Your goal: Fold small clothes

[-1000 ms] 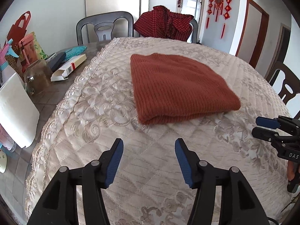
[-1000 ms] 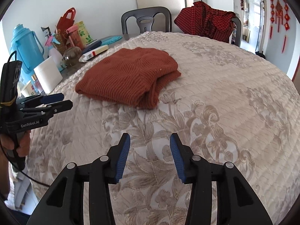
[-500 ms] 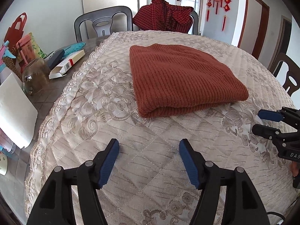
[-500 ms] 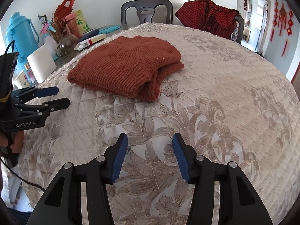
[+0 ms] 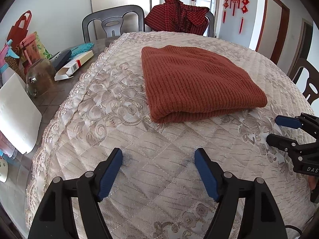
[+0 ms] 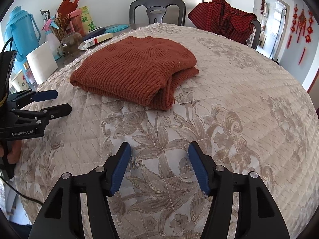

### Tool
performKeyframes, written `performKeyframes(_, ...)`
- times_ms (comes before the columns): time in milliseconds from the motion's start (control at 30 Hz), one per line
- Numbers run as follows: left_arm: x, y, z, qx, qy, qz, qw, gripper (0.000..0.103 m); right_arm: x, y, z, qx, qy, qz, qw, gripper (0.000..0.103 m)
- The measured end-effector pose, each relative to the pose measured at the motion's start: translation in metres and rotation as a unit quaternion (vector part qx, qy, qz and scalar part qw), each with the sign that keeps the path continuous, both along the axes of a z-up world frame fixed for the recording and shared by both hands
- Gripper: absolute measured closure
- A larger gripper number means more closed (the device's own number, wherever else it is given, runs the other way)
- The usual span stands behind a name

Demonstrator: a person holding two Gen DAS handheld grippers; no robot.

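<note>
A rust-red knitted sweater [image 5: 197,81] lies folded into a thick rectangle on the quilted beige tablecloth [image 5: 159,159]; it also shows in the right wrist view [image 6: 135,73]. My left gripper [image 5: 158,155] is open and empty, low over the cloth, short of the sweater's near edge. My right gripper [image 6: 159,147] is open and empty, also over bare cloth in front of the sweater. Each gripper shows in the other's view: the right one [image 5: 279,129] at the sweater's right, the left one [image 6: 61,101] at its left.
Clutter stands on the bare table at the left: a white box [image 5: 74,65], a glass jar [image 5: 39,77], a paper roll [image 5: 16,113], bags, a blue jug [image 6: 20,33]. Chairs [image 5: 113,23] stand behind the table; one carries a red checked garment [image 5: 177,17].
Both grippers have moved a little closer to the sweater and lower over the cloth, and their jaws have opened wider. The sweater has not moved.
</note>
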State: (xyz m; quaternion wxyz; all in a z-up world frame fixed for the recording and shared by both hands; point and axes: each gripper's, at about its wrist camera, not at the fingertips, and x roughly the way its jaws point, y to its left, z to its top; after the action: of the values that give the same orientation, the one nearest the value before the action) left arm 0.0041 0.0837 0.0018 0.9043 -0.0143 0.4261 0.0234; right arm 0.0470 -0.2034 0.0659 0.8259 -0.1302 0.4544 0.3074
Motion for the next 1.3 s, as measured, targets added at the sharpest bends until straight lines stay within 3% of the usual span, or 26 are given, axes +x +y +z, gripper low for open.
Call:
performKeyframes(333, 0.0022, 0.002, -0.002, 0.0, 0.004, 0.005, 1.0, 0.019, -0.0001, 0.0003, -0.0002, -0.002, -0.001, 0.0, 1.0, 0.042)
performKeyframes(1300, 0.0028, 0.0014, -0.0026, 0.002, 0.005, 0.005, 1.0, 0.018, -0.0003, 0.0006, -0.0001, -0.002, -0.001, 0.0, 1.0, 0.041)
